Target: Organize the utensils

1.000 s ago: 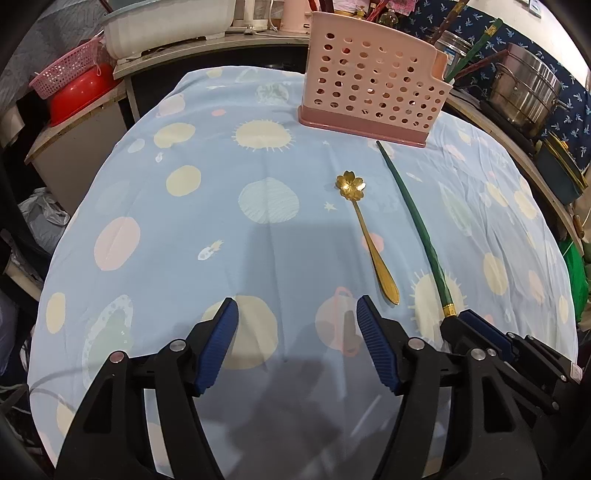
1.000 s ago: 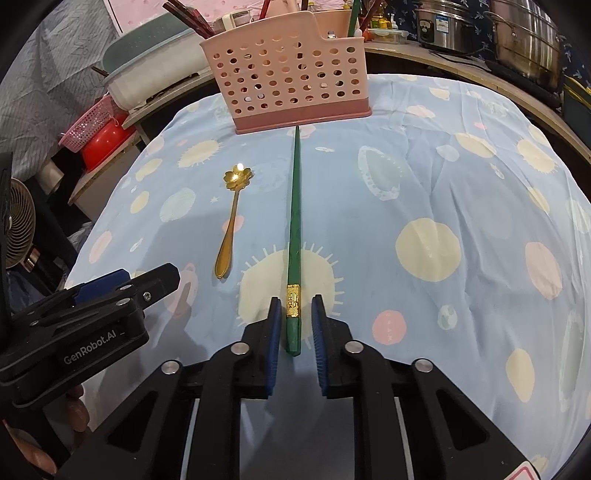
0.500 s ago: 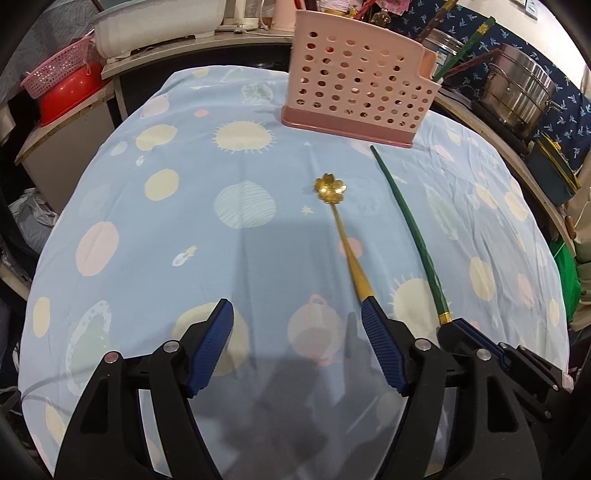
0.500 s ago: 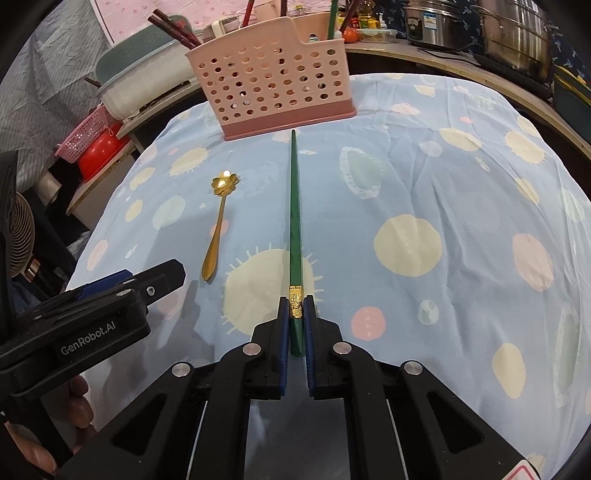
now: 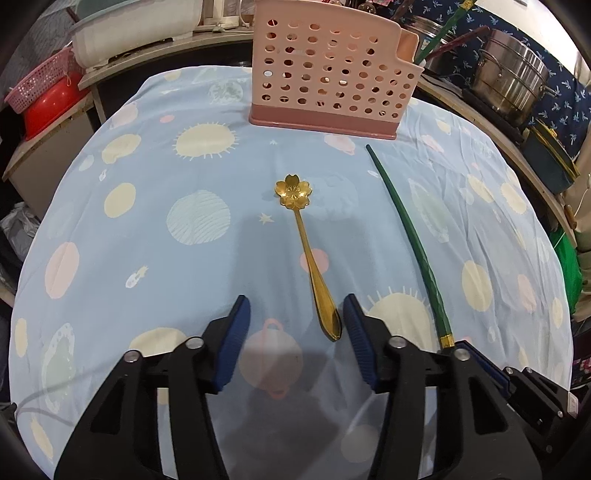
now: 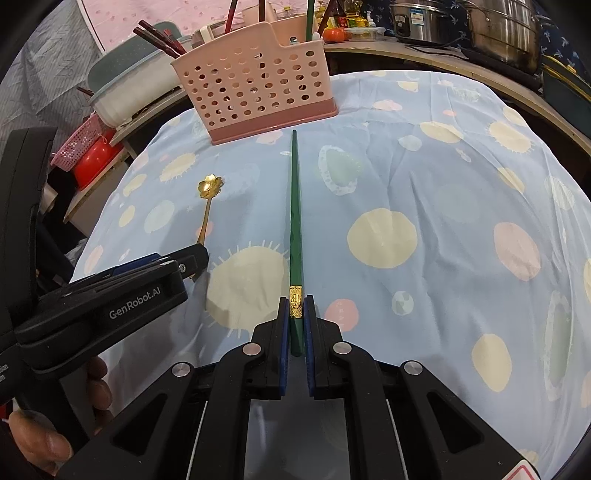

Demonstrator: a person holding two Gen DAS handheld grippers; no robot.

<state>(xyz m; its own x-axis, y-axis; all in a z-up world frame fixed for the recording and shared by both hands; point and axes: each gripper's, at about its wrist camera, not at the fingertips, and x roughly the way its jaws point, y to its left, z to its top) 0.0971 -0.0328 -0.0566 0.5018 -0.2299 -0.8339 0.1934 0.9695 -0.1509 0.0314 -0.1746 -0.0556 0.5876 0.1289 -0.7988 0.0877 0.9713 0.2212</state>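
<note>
A gold spoon with a flower-shaped bowl (image 5: 306, 251) lies on the blue patterned tablecloth (image 5: 147, 229). My left gripper (image 5: 295, 325) is open, and the spoon's handle end lies between its blue pads, close to the right one. A green chopstick with a gold band (image 6: 295, 225) lies pointing at the pink perforated utensil basket (image 6: 255, 92). My right gripper (image 6: 296, 310) is shut on the chopstick's near end. The spoon (image 6: 207, 199) and the left gripper (image 6: 192, 262) show at the left of the right wrist view. The chopstick (image 5: 410, 243) and basket (image 5: 328, 74) show in the left wrist view.
The basket holds several chopsticks (image 6: 159, 37). Behind the table stand steel pots (image 5: 513, 85), a white tub (image 5: 136, 26) and a red bowl in a pink basket (image 5: 40, 96). The table edge curves down at right (image 6: 554, 122).
My left gripper moved right and forward so the spoon handle now lies between its pads. My right gripper closed onto the green chopstick's end.
</note>
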